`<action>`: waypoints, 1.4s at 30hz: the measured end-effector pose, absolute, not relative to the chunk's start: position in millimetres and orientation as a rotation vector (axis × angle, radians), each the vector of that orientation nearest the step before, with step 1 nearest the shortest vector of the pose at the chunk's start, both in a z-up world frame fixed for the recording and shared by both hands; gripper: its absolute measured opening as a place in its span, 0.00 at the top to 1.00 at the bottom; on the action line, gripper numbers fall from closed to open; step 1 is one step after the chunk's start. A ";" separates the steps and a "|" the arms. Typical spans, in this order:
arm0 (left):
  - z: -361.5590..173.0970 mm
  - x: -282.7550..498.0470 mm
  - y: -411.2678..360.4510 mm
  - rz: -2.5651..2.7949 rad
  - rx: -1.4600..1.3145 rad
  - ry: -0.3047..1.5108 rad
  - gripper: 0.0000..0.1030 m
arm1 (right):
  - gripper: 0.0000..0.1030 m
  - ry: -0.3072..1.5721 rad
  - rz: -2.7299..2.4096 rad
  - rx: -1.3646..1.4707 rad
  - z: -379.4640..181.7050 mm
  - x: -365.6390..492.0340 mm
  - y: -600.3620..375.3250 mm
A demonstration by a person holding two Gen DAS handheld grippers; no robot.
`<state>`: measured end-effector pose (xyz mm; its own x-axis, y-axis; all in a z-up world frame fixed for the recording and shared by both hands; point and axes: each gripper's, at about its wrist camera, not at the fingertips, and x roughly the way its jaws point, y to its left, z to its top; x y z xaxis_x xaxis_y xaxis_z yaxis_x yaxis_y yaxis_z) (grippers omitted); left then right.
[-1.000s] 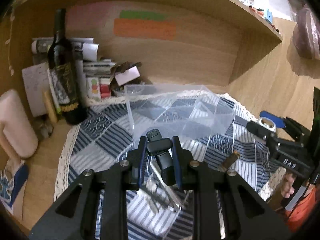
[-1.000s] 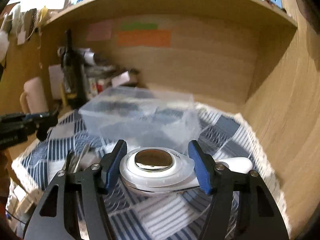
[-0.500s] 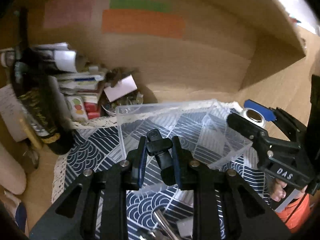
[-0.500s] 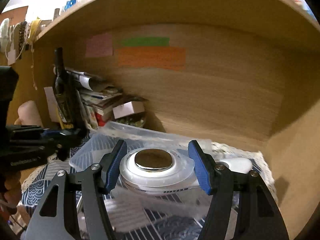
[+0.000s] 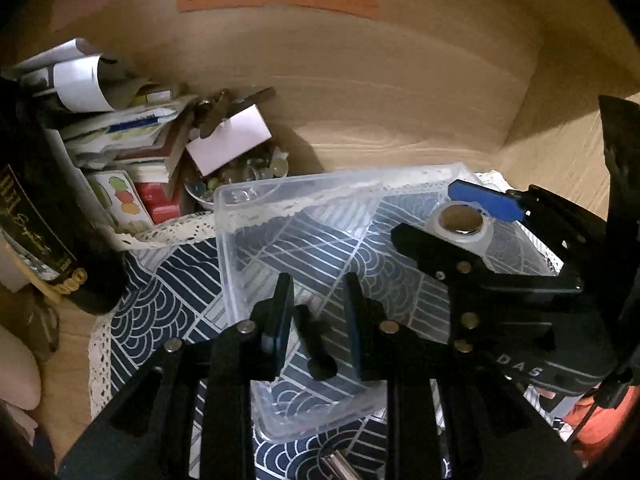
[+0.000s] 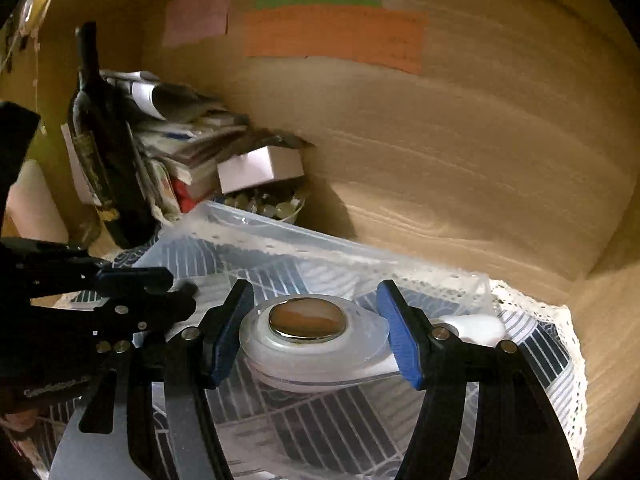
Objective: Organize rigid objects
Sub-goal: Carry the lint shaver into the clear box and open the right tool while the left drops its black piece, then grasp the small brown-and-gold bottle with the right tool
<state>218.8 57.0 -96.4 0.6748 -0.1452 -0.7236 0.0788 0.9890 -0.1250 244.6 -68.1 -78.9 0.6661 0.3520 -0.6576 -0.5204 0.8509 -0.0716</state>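
A clear plastic organizer box (image 5: 240, 216) with dividers lies on a blue patterned cloth (image 5: 160, 300). My left gripper (image 5: 316, 308) stands over the box's near compartment with its jaws apart; a small black object (image 5: 316, 344) sits between them, touching neither pad. My right gripper (image 6: 316, 328) is shut on a white oval device with a round metal disc (image 6: 306, 318) and holds it over the box (image 6: 280, 240). The right gripper and the device (image 5: 460, 224) also show in the left wrist view.
A dark wine bottle (image 5: 36, 216) stands at the left beside stacked papers and small boxes (image 5: 132, 152). A bowl of small items (image 5: 240, 176) sits behind the organizer. The wooden back wall (image 5: 380, 100) carries coloured paper notes (image 6: 332, 36).
Both grippers moved forward over the organizer box. The left jaws have opened wider and no longer squeeze the black object. The right gripper still holds the white device.
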 end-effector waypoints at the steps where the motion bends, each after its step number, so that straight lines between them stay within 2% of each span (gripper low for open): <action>1: -94.9 218.6 59.0 -0.126 -0.092 0.816 0.77 | 0.41 0.688 0.501 -0.264 -78.8 246.4 -66.7; 4: -90.3 217.1 64.4 -0.119 -0.110 0.804 0.73 | 0.39 0.724 0.524 -0.246 -79.8 251.8 -66.9; 7: -83.9 212.0 68.1 -0.110 -0.115 0.788 0.70 | 0.30 0.731 0.530 -0.230 -77.2 252.3 -68.0; 12: -68.6 197.7 67.0 -0.106 -0.111 0.751 0.68 | 0.30 0.702 0.530 -0.218 -65.0 241.7 -75.4; 20: -49.4 160.9 63.8 -0.099 -0.099 0.686 0.48 | 0.30 0.648 0.512 -0.207 -44.1 210.2 -102.0; 22: -47.9 149.4 65.1 -0.093 -0.093 0.671 0.36 | 0.28 0.639 0.508 -0.193 -40.5 200.6 -110.0; 27: -53.3 123.3 69.9 -0.074 -0.071 0.667 0.27 | 0.23 0.629 0.473 -0.186 -38.8 168.5 -127.0; 38: -115.6 84.1 74.4 -0.061 -0.065 0.834 0.28 | 0.21 0.731 0.399 -0.202 -80.1 133.1 -156.6; 42: -136.9 77.1 67.4 -0.088 -0.070 0.896 0.35 | 0.21 0.796 0.377 -0.207 -101.4 127.5 -166.7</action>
<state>77.1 67.4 -136.9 0.6212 -0.1062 -0.7764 0.0474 0.9940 -0.0981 127.5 -166.7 -101.4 0.6379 0.2510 -0.7281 -0.4045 0.9137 -0.0394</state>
